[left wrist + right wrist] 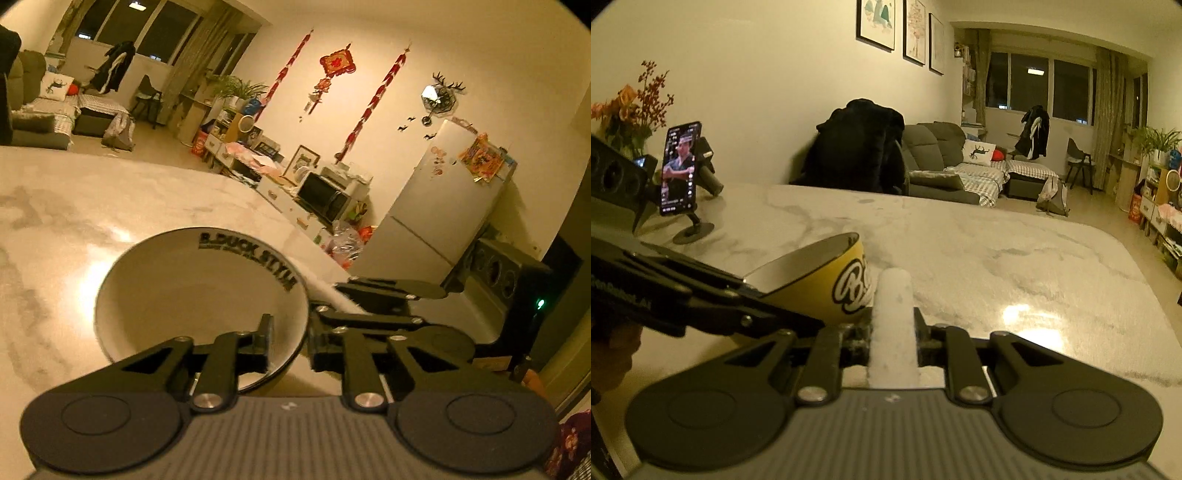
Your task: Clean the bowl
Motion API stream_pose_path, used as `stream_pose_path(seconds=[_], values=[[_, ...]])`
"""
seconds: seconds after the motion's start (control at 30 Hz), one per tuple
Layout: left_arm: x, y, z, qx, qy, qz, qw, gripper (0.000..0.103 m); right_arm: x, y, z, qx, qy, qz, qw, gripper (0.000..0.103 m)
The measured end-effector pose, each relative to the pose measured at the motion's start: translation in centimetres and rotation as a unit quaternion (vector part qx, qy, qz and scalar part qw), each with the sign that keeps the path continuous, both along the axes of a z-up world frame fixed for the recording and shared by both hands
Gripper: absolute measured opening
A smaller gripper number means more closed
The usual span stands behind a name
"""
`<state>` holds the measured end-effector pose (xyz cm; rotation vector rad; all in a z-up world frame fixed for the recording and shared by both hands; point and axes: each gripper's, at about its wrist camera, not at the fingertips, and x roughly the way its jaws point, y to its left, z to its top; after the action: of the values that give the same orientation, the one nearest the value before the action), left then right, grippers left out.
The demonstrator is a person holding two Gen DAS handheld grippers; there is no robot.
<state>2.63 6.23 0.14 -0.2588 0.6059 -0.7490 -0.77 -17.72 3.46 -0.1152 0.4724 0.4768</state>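
Bowl (pixel 199 295) sits tilted on the marble table (pixel 66 229), yellow outside w/ white script logo, white inside w/ black lettering near the rim. Its mouth tips toward the left gripper (pixel 288 339), near the table's front edge and closer to the right-hand side in the left wrist view.

Left gripper straddles the bowl's rim: one finger (pixel 264 338) inside the bowl, the other outside the wall. Jaws partly apart; can't tell whether the pads press the rim, so grip is unclear.

Right gripper (pixel 894 332) is clenched on a white cloth roll (pixel 894 325), which sticks out forward btwn the fingers. Cloth's tip sits just beside the bowl's yellow outer wall; contact can't be confirmed.

In the right wrist view, a phone on a stand (pixel 679 170) w/ lit screen stands toward the table's far left corner, well apart from the bowl.
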Motion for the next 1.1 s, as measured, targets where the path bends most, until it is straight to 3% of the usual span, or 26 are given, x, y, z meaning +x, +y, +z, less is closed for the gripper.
stream_pose_path(seconds=[0.23,0.3,0.37,0.43,0.53,0.6,0.7,0.83,1.1], values=[[-1.1,2.1,-0.9,0.054,0.006,0.029,0.9981,0.052,-0.6,2.3,1.2,-0.023,-0.032,0.026,0.999,0.019],[-1.3,2.1,-1.1,0.084,0.004,0.026,0.9961,0.055,-1.1,3.7,1.5,-0.051,-0.06,0.04,0.996,0.019],[-2.3,1.3,-1.2,0.152,-0.028,0.029,0.9876,0.055,-1.5,4.7,1.7,-0.083,-0.088,0.049,0.991,0.019],[-2.5,0.9,-1.3,0.176,-0.04,0.027,0.9833,0.054,-1.9,5.7,1.6,-0.131,-0.122,0.059,0.982,0.019],[-1.9,1.6,-1.6,0.157,-0.028,0.021,0.987,0.054,-2.4,7.4,1.0,-0.225,-0.185,0.083,0.953,0.019],[-1.8,2.3,-1.9,0.142,-0.028,0.015,0.9894,0.055,-2.7,8.3,0.2,-0.297,-0.226,0.103,0.922,0.019],[-1.7,2.6,-2.4,0.137,-0.037,0.011,0.9898,0.055,-2.5,8.9,-0.6,-0.356,-0.257,0.123,0.89,0.019],[-1.6,2.3,-2.6,0.14,-0.037,0.016,0.9893,0.055,-2.0,9.5,-0.7,-0.38,-0.264,0.125,0.878,0.019],[-0.9,3.4,-2.5,0.097,-0.016,0.019,0.995,0.056,-2.0,10.6,-3.1,-0.45,-0.301,0.13,0.831,0.019]])
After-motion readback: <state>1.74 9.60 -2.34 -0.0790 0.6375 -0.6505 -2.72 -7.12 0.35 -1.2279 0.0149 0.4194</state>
